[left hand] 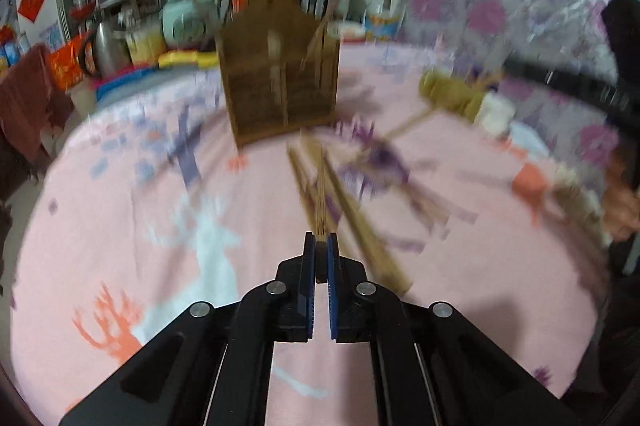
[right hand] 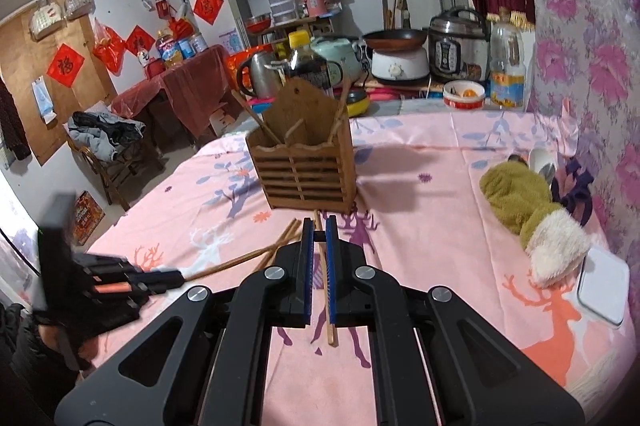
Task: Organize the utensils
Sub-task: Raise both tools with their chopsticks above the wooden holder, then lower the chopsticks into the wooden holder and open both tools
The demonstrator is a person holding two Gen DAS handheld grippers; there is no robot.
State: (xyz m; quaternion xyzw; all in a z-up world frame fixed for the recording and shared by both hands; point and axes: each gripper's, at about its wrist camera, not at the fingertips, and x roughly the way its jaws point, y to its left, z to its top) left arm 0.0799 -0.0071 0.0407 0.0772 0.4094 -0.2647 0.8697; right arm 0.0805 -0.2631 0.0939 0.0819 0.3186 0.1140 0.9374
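A wooden utensil holder [right hand: 306, 166] stands upright on the pink cloth and holds a few chopsticks; it also shows, blurred, in the left wrist view [left hand: 280, 74]. My left gripper [left hand: 320, 240] is shut on a chopstick [left hand: 321, 194] that points toward the holder. It appears at the left of the right wrist view [right hand: 176, 278] with that chopstick [right hand: 240, 260]. Loose chopsticks [left hand: 360, 222] lie on the cloth beside it. My right gripper [right hand: 319, 226] has its jaws narrowly apart over a chopstick [right hand: 326, 290] lying on the cloth.
A green and white plush sock [right hand: 532, 214] lies at the right with a spoon [right hand: 540, 158] behind it. A white flat box [right hand: 602, 284] sits at the right edge. Kettle [right hand: 260, 72], soy bottle, cookers [right hand: 460, 46] stand behind the table. Floral wall [right hand: 580, 46] at right.
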